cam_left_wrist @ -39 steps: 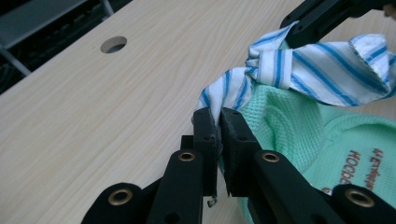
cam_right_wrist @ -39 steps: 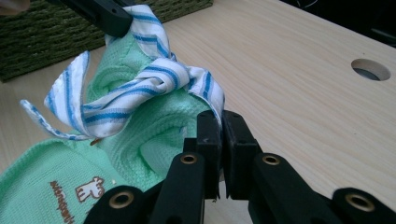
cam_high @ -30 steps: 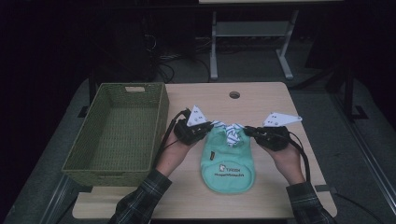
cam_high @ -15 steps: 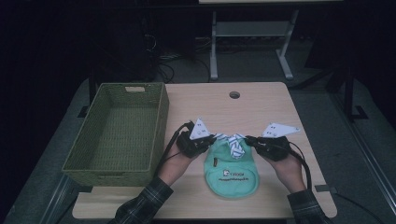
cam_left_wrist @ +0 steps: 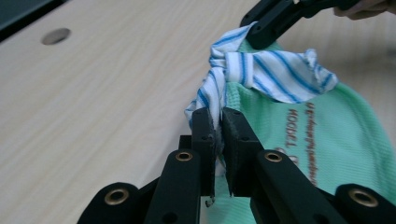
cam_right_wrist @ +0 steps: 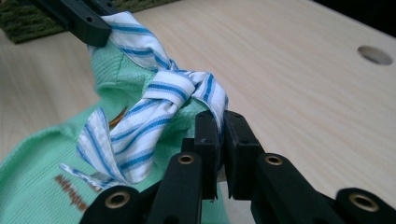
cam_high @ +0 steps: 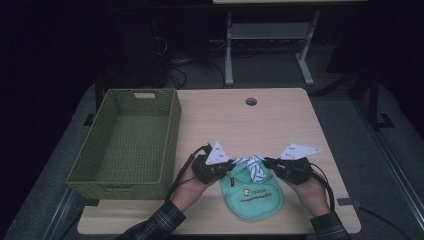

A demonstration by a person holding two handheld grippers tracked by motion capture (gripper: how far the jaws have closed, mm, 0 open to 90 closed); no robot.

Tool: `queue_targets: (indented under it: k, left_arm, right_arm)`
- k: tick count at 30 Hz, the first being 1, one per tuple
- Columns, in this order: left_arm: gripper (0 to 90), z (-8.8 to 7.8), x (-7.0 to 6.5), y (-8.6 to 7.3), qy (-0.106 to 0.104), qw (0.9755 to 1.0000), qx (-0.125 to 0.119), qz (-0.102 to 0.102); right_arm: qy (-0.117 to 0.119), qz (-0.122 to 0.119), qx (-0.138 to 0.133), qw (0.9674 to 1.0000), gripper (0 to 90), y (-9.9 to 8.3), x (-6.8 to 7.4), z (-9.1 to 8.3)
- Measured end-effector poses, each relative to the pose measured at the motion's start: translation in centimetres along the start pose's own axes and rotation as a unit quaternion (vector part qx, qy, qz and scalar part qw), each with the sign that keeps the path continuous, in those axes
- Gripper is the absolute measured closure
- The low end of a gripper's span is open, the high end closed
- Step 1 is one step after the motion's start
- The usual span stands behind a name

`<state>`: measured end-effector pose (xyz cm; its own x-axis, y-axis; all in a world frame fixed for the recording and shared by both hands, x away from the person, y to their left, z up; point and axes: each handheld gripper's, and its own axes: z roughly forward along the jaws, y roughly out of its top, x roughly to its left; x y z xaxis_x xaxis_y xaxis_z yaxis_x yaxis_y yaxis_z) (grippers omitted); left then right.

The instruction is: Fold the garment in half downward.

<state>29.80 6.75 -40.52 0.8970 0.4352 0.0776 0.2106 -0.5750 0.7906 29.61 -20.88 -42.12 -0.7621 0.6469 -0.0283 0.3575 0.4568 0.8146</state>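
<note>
Low in the frame's middle, the left claw (cam_high: 231, 164) and right claw (cam_high: 267, 162) each gripped one end of the striped collar (cam_high: 252, 166). The collar ran left-right between them atop the green garment (cam_high: 252, 196), equally near both.

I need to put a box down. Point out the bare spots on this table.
Free: the far half of the table, between the basket and the right edge, around the cable hole. Crowded: the near edge, where both tongs hold the striped tie of the green pouch.

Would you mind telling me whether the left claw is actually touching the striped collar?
Touching. The left gripper view shows the left claw with its jaws closed on a fold of the blue-and-white striped collar, cloth pinched between them with no gap.
</note>
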Motion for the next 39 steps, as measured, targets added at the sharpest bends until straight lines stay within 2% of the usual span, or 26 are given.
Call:
queue_targets:
  k: [5,11,15,16,19,20,21,22,24,25,26,30,32,39]
  left_arm:
    - [82.8,0.7,-1.3,-0.6,-0.027,0.9995,0.016,0.003]
    - [82.9,1.6,-2.7,-1.5,-0.056,0.9976,0.04,0.002]
    - [83.0,2.1,-3.0,-2.0,-0.07,0.9957,0.062,0.003]
    - [83.1,2.4,-3.1,-2.2,-0.074,0.9951,0.065,-0.007]
    - [83.4,2.8,-2.9,-2.6,-0.084,0.9928,0.085,-0.008]
    - [83.5,3.0,-3.0,-2.8,-0.087,0.9923,0.087,-0.016]
    - [83.6,3.2,-3.0,-2.9,-0.088,0.9912,0.098,-0.008]
    - [83.6,3.4,-3.1,-3.0,-0.086,0.991,0.101,-0.012]
    - [83.7,3.7,-3.0,-3.2,-0.083,0.9899,0.115,-0.005]
    - [83.8,3.8,-2.9,-3.3,-0.082,0.99,0.114,-0.012]
    - [83.8,3.7,-2.7,-3.3,-0.081,0.9893,0.121,-0.006]
    - [83.9,3.7,-2.2,-3.3,-0.058,0.9906,0.124,0.001]
    - [83.9,3.7,-1.5,-3.4,-0.051,0.9908,0.125,-0.006]
    - [84.1,3.7,0.5,-3.3,-0.01,0.9908,0.135,-0.003]
  right_arm:
    - [0.008,0.005,0.013,0.9999,83.8,-1.0,0.3,-0.3]
    - [0.017,0.002,0.028,0.9995,83.5,-2.1,0.9,-0.5]
    - [0.029,0.002,0.046,0.9985,83.5,-2.7,1.3,-0.2]
    - [0.031,0.003,0.048,0.9983,83.5,-2.8,1.3,-0.1]
    - [0.041,0.005,0.054,0.9977,83.8,-3.2,1.4,0.1]
    - [0.043,0.006,0.058,0.9974,83.8,-3.3,1.4,0.2]
    - [0.047,0.011,0.063,0.9968,83.9,-3.5,1.5,0.3]
    - [0.049,0.011,0.067,0.9965,83.9,-3.6,1.5,0.4]
    - [0.055,0.014,0.073,0.9957,83.9,-3.8,1.6,0.5]
    - [0.056,0.014,0.076,0.9954,83.9,-3.9,1.6,0.6]
    - [0.056,0.012,0.077,0.9954,83.9,-3.8,1.7,0.7]
    - [0.065,0.018,0.073,0.995,83.9,-3.8,1.6,1.1]
    - [0.069,0.021,0.071,0.9949,83.9,-3.7,1.5,1.4]
    - [0.072,0.024,0.061,0.9953,83.8,-3.0,1.4,2.7]
